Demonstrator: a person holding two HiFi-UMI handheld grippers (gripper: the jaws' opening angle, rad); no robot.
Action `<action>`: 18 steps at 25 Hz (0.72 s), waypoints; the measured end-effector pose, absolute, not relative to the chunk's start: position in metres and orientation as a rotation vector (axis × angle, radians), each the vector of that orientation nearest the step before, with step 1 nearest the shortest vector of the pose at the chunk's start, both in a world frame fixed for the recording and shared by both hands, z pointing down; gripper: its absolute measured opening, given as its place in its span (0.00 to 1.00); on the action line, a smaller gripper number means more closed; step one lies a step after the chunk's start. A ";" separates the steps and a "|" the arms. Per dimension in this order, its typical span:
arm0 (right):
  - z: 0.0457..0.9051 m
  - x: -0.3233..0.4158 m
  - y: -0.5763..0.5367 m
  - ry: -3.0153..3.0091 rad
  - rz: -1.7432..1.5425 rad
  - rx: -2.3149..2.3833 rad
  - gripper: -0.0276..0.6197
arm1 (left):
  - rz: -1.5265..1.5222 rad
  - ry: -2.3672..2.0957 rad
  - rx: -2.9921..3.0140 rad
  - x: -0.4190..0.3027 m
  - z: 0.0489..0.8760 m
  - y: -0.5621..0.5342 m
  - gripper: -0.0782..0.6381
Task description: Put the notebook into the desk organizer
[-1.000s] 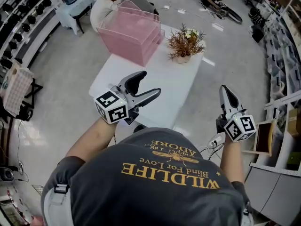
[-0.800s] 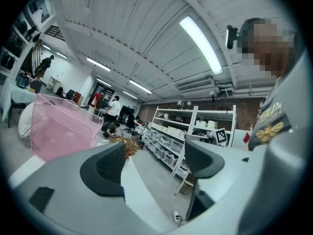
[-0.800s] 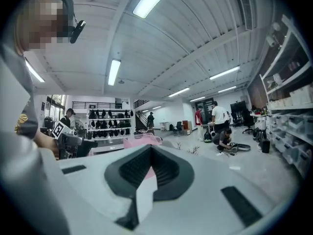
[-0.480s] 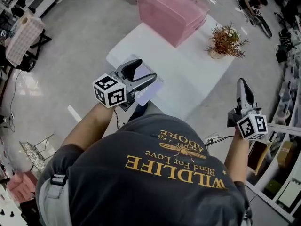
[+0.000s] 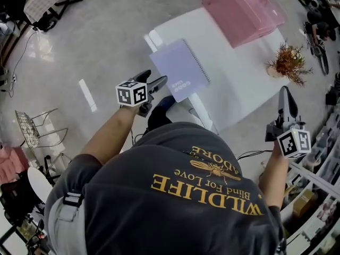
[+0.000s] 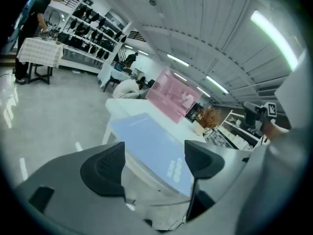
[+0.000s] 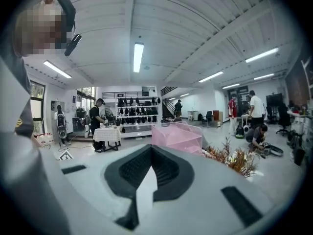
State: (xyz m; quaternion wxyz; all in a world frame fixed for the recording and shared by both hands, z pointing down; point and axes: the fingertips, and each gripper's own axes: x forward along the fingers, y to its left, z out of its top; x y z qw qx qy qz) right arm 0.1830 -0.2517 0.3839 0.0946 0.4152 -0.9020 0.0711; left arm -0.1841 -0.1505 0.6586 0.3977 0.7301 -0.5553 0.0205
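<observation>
Left gripper [image 5: 153, 80] fingers [image 6: 105, 168]: spread wide, nothing clamped; in left gripper view only the notebook [image 6: 146, 141] seen beyond the gap, no contact w/ either pad. Right gripper [image 5: 286, 95] fingers [image 7: 168, 173]: pressed together, nothing btwn them, tips aimed toward far side. Left gripper: held low at near-left edge of counter [image 5: 239, 89], tips pointing right at notebook's near-left side, close but apart. Right gripper: off the counter's right side, over floor, well apart from notebook. Notebook [image 5: 179, 68]: lavender cover, spiral binding along its far-right edge, flat on white counter at near-left end, near corner about at counter edge; small white print on cover, too small to read. Desk organizer [image 5: 247, 7]: pink, see-through, at far end of counter, well apart from notebook; also in left gripper view [image 6: 171, 102] and right gripper view [image 7: 178, 136]. Dried plant in pale pot [image 5: 289, 62]: right of organizer, at counter's right-far corner. Below in head view: dark grey shirt w/ yellow print, both bare forearms reaching out. Around: glossy grey floor, wire chair at left, shelving at right edge; people and racks in bkgd of both gripper views.
</observation>
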 end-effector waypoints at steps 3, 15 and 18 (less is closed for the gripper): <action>0.388 0.167 -0.253 -2.674 0.175 1.188 0.04 | 0.038 -1.395 1.745 -0.191 0.699 -0.145 0.64; 0.417 0.128 -0.272 -2.708 0.179 1.140 0.04 | -0.182 -1.177 1.562 -0.162 0.752 -0.178 0.65; 0.421 0.125 -0.272 -2.701 0.189 1.122 0.04 | -0.174 -1.165 1.567 -0.155 0.751 -0.188 0.62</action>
